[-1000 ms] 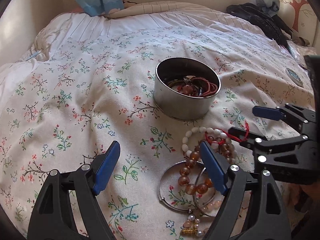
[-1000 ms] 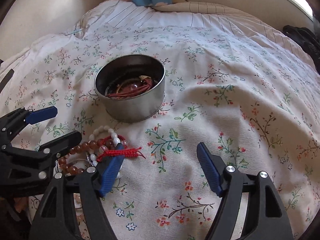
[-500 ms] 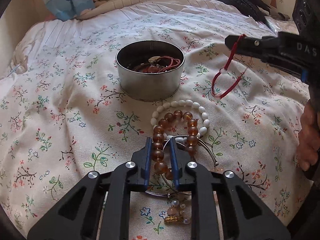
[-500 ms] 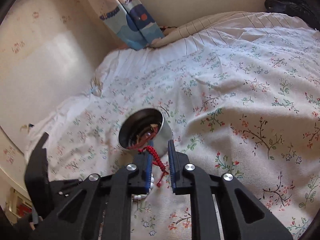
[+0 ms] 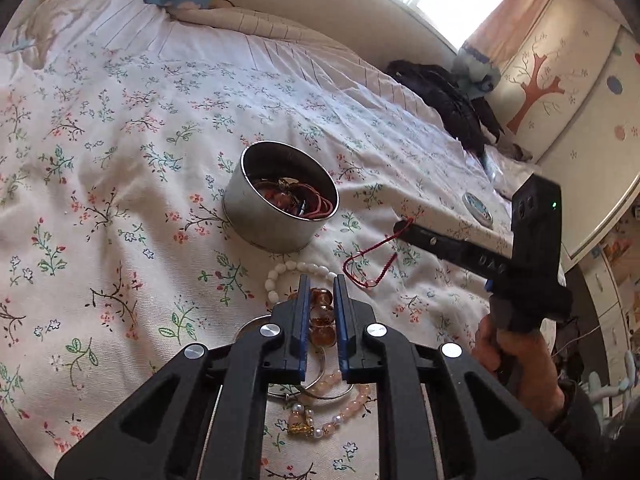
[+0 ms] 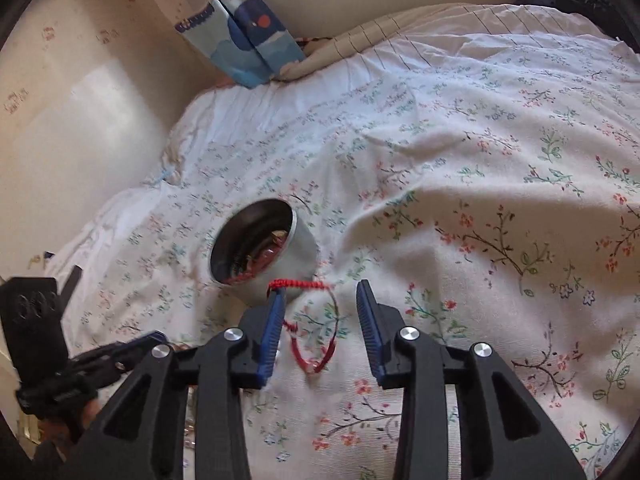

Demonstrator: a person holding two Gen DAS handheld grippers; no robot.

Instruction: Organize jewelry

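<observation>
While left fingers (image 5: pixel 320 280) pinch amber beads (image 5: pixel 322 316), right fingers (image 6: pixel 320 300) widen beside red cord (image 6: pixel 298 285).

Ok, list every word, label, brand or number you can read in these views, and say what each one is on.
"DAS": pale letters on the side of the right claw, whose jaws are opening with the red cord bracelet hanging between them; further letters may be hidden.
Round lid on the bedspread: its design is too blurred to read.
Small wallpaper prints: too blurred to read.
Nothing else is legible.
</observation>
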